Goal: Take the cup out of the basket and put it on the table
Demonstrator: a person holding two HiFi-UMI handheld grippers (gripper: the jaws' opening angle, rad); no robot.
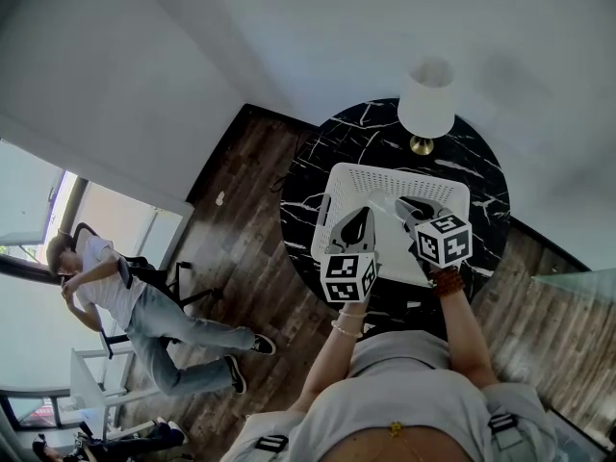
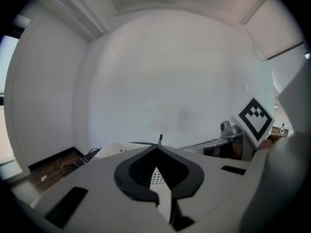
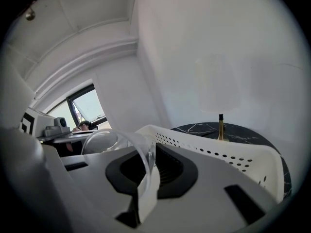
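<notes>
Head view: my left claw (image 1: pixel 352 227) and right claw (image 1: pixel 412 210) hang over the white basket (image 1: pixel 395 174) on the black bench (image 1: pixel 322 166). Left gripper view: my left claw (image 2: pixel 156 154) is pressed together, with nothing in it. Right gripper view: my right claw (image 3: pixel 146 174) pinches the clear cup (image 3: pixel 102 142) by its wall, with the basket (image 3: pixel 233 161) just beyond.

My head camera looks steeply down from high above onto a round black table (image 1: pixel 486 166), a white basket (image 1: pixel 385 174) and a lamp (image 1: pixel 426 99). Both gripper views sit low and close over the basket, facing the white wall (image 2: pixel 170 72). The right gripper view shares basket rim, lamp and table; the left gripper view catches only the lamp's stem.
</notes>
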